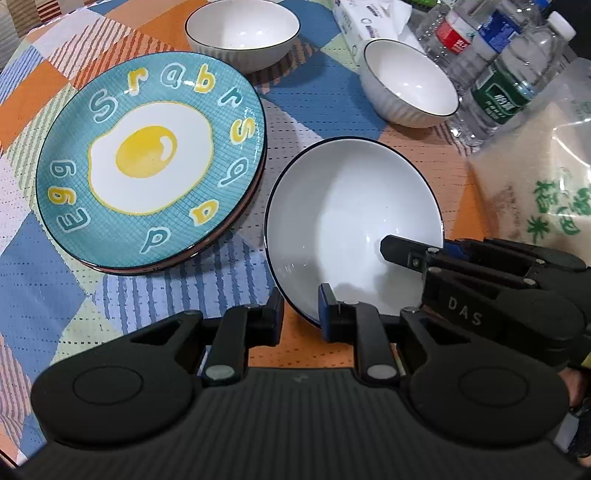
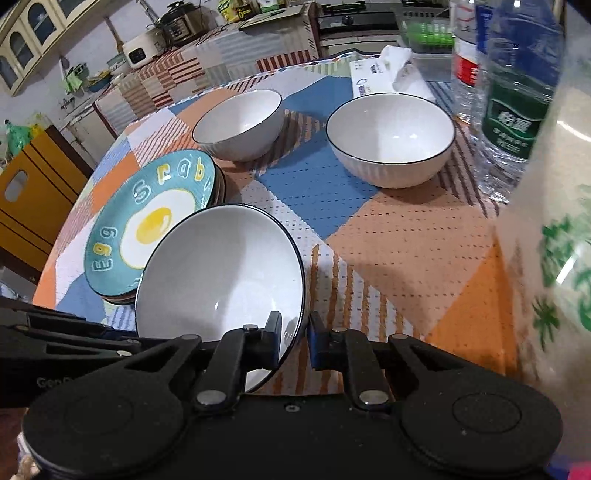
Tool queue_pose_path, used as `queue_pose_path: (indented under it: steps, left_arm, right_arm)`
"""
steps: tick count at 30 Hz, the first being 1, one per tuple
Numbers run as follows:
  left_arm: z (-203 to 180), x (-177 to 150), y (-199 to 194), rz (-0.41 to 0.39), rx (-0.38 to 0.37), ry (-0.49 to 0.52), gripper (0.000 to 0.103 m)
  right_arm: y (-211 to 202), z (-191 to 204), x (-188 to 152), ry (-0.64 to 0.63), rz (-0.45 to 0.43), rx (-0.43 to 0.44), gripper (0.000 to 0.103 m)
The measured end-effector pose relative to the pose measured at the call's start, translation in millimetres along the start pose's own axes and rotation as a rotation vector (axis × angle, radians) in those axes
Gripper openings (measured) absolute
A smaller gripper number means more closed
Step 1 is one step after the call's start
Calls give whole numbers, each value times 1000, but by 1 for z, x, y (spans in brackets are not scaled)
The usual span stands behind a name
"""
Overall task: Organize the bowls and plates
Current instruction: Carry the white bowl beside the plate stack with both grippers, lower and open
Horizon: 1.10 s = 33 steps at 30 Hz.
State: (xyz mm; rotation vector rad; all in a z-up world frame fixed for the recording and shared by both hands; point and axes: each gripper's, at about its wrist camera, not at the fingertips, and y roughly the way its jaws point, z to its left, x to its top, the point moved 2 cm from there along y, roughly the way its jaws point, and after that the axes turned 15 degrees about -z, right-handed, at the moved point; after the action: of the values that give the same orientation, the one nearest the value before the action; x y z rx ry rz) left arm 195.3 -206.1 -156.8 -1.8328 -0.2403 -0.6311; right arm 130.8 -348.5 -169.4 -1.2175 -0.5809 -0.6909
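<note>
Nearest the lens, the left tool [image 1: 300, 314] is seen clenched on the rim of a white bowl [image 1: 343, 206], one finger outside the wall and one inside. From the other side the same bowl [image 2: 221, 273] is gripped by the right tool [image 2: 294, 341], its fingers likewise pinched across the dark-edged rim. The bowl is held tilted between both tools, its opening turned toward the cameras, and appears lifted clear of the patterned tabletop [image 1: 314, 99].

Just left of the left tool, a stack of plates [image 1: 147, 158] is found, topped by a teal plate printed with a fried egg and letters. Beyond the tools, two more white bowls are set upright and well apart: a far bowl [image 1: 242, 31] ahead of the plates, and a second bowl [image 1: 408, 83] ahead and to the right. Farther right, water bottles [image 1: 509, 85] and a printed plastic bag [image 1: 543, 177] are seen, with a tissue pack [image 1: 362, 18] behind the second bowl.
</note>
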Motion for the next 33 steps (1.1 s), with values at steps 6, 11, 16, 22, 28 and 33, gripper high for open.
queue_pose_path:
  steps: [6,11,16,22,28,33]
  left_arm:
    - [3,-1,9,9,-4,-13,18]
    - [0,-4,9,3,3,-9,19]
    - [2,-5,-1,-11,9,-14,23]
    - [-10,-1,-29,-45,53,115,25]
    - [-20,4,-56,-63,38,161,26]
    - [-32,8,-75,-83,27,213,30]
  right_arm:
    - [12,-5,-5,-10,13,-2,18]
    - [12,-6,-6,-34,-12,5,19]
    - [-1,-13,-6,18,-79,13,21]
    - [-37,-4,3,-87,-142,53,21]
    - [-71,6,16,-212,-250,45,36]
    - [-92,14,31,-301,-296,58,43]
